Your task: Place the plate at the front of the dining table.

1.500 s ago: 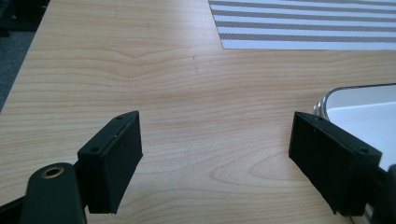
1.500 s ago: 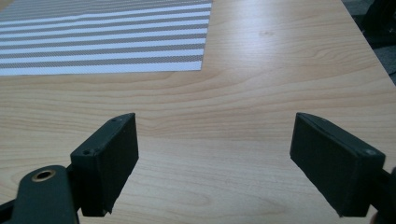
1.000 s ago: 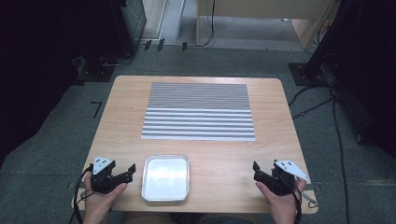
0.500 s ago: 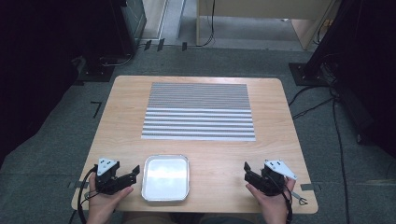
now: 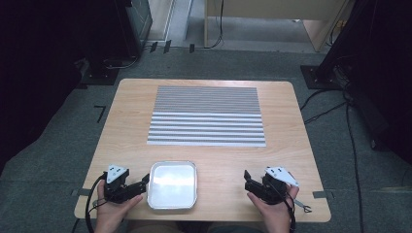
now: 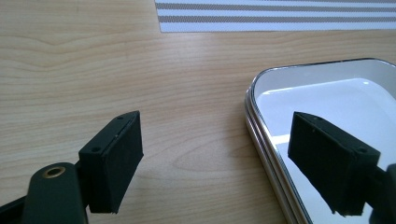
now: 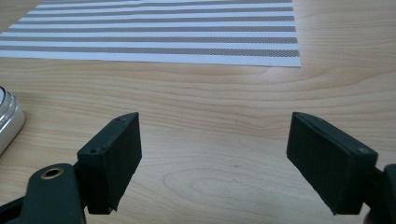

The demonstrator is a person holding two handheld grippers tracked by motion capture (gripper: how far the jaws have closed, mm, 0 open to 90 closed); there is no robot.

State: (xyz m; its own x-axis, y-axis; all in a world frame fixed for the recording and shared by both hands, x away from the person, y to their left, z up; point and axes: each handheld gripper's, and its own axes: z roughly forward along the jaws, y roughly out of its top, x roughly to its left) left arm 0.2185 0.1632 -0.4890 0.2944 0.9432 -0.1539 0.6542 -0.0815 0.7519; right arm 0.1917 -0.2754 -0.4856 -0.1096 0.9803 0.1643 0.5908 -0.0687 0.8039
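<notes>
A shiny, empty metal tray sits at the table's front middle. My left gripper is held just left of it, open and pointing at the tray's left side. In the left gripper view the left gripper holds nothing, and its right-hand jaw hangs over the tray rim while the other is over bare wood. My right gripper rests open to the tray's right, pointing left, with a gap of wood between them. The right gripper has only wood between its jaws, and the tray edge shows at far left.
A grey-and-white striped mat lies flat across the middle and back of the wooden table. The striped mat is ahead of both grippers. Cables and dark stands are on the floor around the table.
The right gripper has slid left toward the tray. The left gripper has edged slightly right toward the tray. Both stay open.
</notes>
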